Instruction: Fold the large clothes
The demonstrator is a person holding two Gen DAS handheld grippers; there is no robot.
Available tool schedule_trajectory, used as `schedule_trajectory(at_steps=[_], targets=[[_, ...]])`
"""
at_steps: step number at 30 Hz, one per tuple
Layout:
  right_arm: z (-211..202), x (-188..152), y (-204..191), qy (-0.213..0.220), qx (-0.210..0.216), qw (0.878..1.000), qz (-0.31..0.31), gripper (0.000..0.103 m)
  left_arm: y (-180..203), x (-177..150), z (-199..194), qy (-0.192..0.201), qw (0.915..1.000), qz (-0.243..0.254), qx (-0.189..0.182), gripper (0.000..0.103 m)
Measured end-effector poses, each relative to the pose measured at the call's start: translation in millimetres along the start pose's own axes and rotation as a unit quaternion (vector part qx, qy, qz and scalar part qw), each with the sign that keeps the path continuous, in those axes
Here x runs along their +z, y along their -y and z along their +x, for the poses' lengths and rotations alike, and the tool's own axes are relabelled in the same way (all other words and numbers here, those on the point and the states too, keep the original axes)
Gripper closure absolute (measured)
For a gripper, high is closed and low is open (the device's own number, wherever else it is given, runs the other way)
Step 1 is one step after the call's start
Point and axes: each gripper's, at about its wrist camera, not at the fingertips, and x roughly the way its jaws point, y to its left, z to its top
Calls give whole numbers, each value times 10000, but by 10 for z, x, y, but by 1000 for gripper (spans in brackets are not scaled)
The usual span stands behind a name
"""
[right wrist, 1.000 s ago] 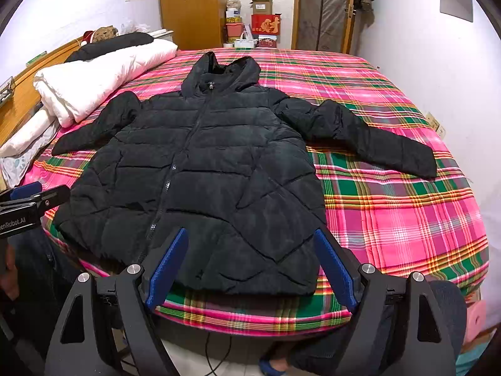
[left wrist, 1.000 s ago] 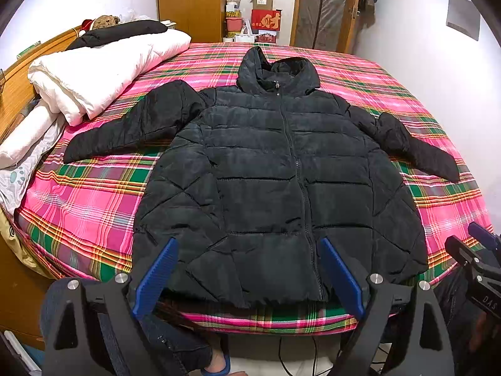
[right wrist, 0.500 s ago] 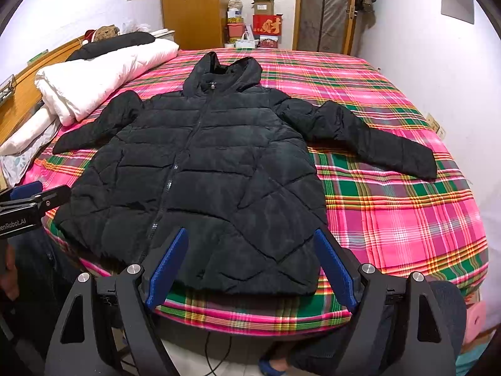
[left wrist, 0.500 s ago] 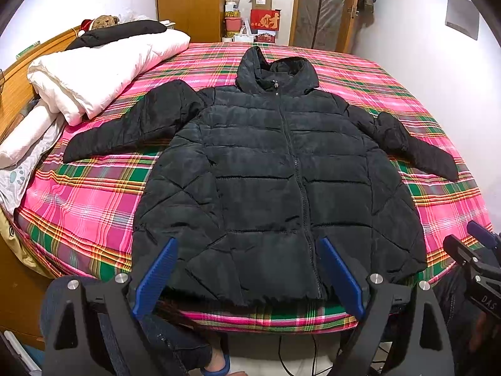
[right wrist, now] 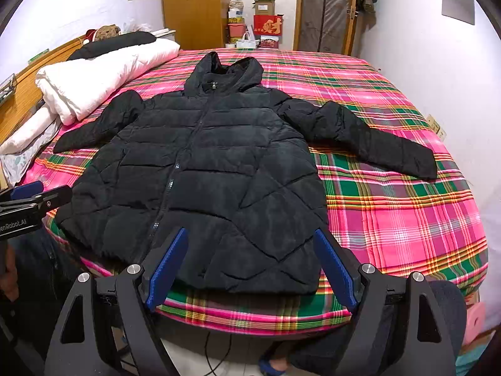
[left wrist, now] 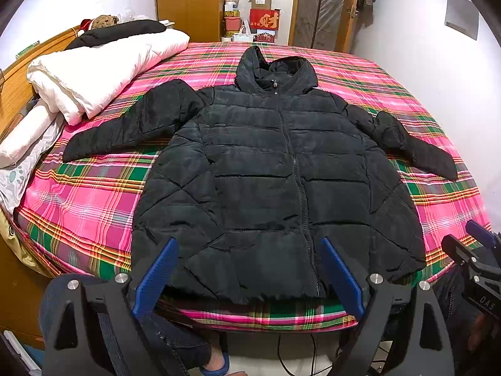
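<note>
A black hooded puffer jacket [left wrist: 269,172] lies flat and zipped on the plaid bed, front up, both sleeves spread out, hem toward me. It also shows in the right wrist view [right wrist: 200,169]. My left gripper [left wrist: 247,269] is open and empty, held just before the hem near the bed's front edge. My right gripper [right wrist: 250,263] is open and empty, before the hem's right part. The right gripper shows at the right edge of the left wrist view [left wrist: 472,250], and the left gripper at the left edge of the right wrist view [right wrist: 34,197].
The bed has a pink and green plaid sheet [right wrist: 391,206]. A folded white duvet [left wrist: 94,72] and a black pillow [left wrist: 119,31] lie at the far left by the wooden headboard. A wardrobe and boxes [left wrist: 263,15] stand beyond the bed. A white wall is on the right.
Both grippers have edged slightly forward toward the hem. The jacket has not moved.
</note>
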Motion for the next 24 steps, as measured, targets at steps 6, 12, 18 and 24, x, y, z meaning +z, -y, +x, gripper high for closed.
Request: schedule_trajectory(at_steps=[6,12,18,24], targets=[[1,-3,-5,7,-2,10000,-2,21,-1,-10,-3,-18,10000,-2,-5,10],[-5,-6,-7,8,-4,10000,-8,21,2,-8,1,-23,10000,-5,-5,10],[3,-10,9,-2,-2,10000,-5,21,6,-10,2,-19,10000,-6,-4,10],[5,7,-21,-3,-6,10000,-9,21,10,-15,4,-27,10000,-4,-2,10]])
